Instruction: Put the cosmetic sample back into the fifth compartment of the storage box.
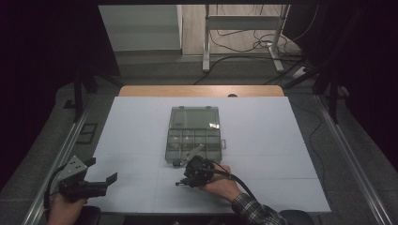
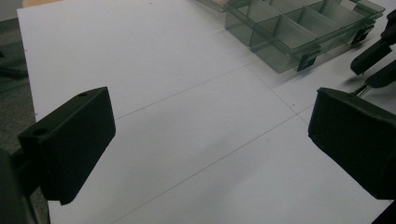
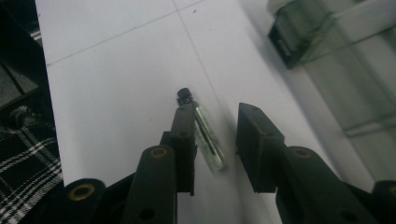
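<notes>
Worktop (image 1: 281, 154) with two grippers, one compartment box and one small glass vial.

Left gripper (image 1: 101, 180) hovers over the near left corner, jaws spread wide and empty. Right gripper (image 1: 187, 180) sits just in front of the box (image 1: 195, 133), jaws narrowly parted with nothing clamped. Right gripper view shows the vial (image 3: 208, 135) lying on the white surface between the jaws, against the left one, its long axis running along them and its black cap pointing away from the hand; high view cannot resolve it. Box stands open, lid laid flat behind it. Left gripper view catches the box's clear compartments (image 2: 299, 32) and two dark front latches.
</notes>
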The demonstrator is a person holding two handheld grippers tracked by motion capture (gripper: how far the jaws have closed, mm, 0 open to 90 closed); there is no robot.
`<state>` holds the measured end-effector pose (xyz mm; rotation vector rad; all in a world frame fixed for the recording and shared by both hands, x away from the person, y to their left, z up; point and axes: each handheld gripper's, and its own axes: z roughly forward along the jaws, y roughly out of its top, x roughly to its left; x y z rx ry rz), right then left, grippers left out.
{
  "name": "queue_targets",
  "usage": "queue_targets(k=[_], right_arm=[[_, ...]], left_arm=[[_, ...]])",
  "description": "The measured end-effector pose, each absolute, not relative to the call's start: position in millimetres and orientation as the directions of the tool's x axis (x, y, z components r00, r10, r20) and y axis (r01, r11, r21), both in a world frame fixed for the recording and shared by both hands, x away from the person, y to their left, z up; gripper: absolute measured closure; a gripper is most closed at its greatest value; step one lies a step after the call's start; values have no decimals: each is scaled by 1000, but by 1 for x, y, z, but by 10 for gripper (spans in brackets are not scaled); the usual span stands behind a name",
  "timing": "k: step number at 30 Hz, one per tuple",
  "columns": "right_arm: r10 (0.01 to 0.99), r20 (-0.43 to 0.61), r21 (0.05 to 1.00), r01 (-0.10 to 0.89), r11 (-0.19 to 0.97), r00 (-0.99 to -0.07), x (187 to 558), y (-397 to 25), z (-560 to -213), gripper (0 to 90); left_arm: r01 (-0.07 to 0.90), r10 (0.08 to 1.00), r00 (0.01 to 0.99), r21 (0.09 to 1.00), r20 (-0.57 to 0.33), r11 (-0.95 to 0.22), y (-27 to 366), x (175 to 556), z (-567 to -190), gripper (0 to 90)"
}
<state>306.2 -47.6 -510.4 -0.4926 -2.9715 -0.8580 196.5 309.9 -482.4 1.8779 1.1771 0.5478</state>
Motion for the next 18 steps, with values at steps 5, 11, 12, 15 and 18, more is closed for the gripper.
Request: queue_targets(k=[5, 11, 12, 15, 18], right_arm=[[255, 45, 493, 244, 835, -966, 303, -42, -516, 808], [262, 60, 510, 256, 822, -963, 303, -43, -512, 810], [266, 65, 513, 260, 818, -962, 303, -44, -511, 809], [272, 75, 524, 270, 808, -959, 304, -46, -509, 810], [277, 79, 531, 276, 802, -958, 304, -47, -506, 809]], left_arm=[[519, 882, 468, 827, -66, -214, 310, 197, -483, 13], [519, 881, 468, 828, -69, -211, 311, 197, -482, 13], [519, 881, 468, 828, -69, -211, 311, 197, -482, 13], [519, 880, 469, 829, -71, -210, 311, 197, -483, 13], [519, 880, 469, 829, -71, -210, 311, 197, -483, 14]])
